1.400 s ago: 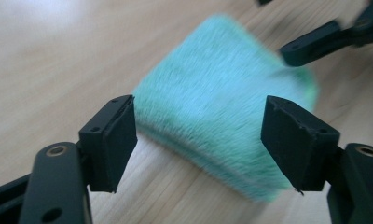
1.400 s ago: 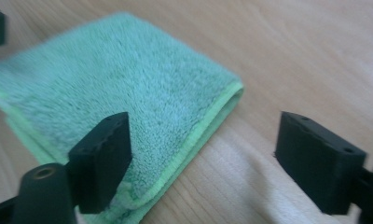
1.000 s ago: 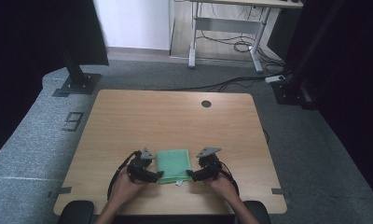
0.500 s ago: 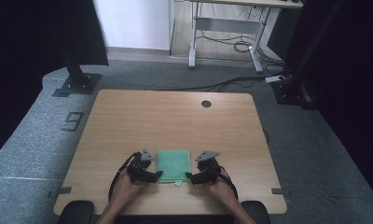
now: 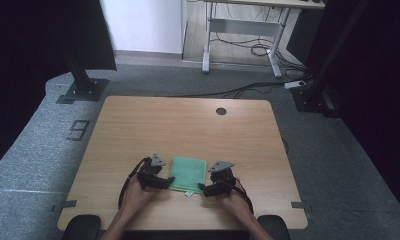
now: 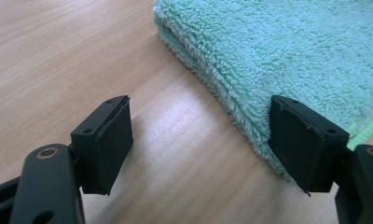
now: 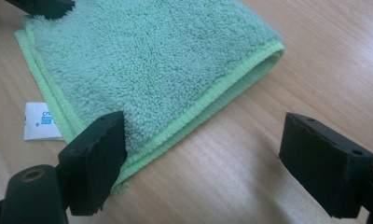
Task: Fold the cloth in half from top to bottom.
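Note:
A folded green terry towel [image 5: 189, 173] lies flat on the wooden table [image 5: 188, 125], near its front edge. My left gripper [image 5: 169, 181] sits at the towel's left side. In the left gripper view its jaws [image 6: 208, 140] stand wide apart over bare wood, the right pad [image 6: 306, 140] beside the towel's [image 6: 292, 51] folded edge. My right gripper [image 5: 202, 188] sits at the towel's front right corner. Its jaws [image 7: 208, 154] have just opened a little further. The towel's [image 7: 147, 60] hemmed edge runs between them, and neither pad presses on it. A white tag [image 7: 40, 121] sticks out from the towel's hem.
A dark round hole [image 5: 221, 111] marks the table's far side. The table's front edge [image 5: 183, 226] lies just behind both hands. Grey carpet surrounds the table, with black stand bases [image 5: 80, 90] at the back left and back right, and another desk [image 5: 243, 30] with cables beyond.

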The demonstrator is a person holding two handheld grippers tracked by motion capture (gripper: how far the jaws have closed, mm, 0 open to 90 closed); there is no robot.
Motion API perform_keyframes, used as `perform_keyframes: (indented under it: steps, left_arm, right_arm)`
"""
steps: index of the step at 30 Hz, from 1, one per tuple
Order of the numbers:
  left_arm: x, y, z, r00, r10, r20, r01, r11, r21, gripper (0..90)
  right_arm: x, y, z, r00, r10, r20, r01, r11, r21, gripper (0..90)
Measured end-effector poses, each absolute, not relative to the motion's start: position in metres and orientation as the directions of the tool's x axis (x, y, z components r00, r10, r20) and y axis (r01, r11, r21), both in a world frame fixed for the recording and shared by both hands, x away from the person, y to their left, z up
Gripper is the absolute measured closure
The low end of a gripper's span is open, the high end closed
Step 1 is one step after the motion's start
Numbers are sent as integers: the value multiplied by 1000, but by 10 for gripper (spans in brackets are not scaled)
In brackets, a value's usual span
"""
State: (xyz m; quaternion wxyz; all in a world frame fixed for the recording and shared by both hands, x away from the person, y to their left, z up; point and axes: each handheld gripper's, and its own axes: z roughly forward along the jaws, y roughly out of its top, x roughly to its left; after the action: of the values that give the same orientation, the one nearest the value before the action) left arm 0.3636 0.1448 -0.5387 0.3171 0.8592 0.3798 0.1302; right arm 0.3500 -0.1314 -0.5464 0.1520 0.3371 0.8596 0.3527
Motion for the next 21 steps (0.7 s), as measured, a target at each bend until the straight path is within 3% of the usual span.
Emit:
perform_keyframes:
  steps: [21]
  left_arm:
    - [391,139,-541,657,753,-41,584,-473,659,227]
  right_arm:
    - [384,-140,-546,-691,723,-29,494,501,711,166]
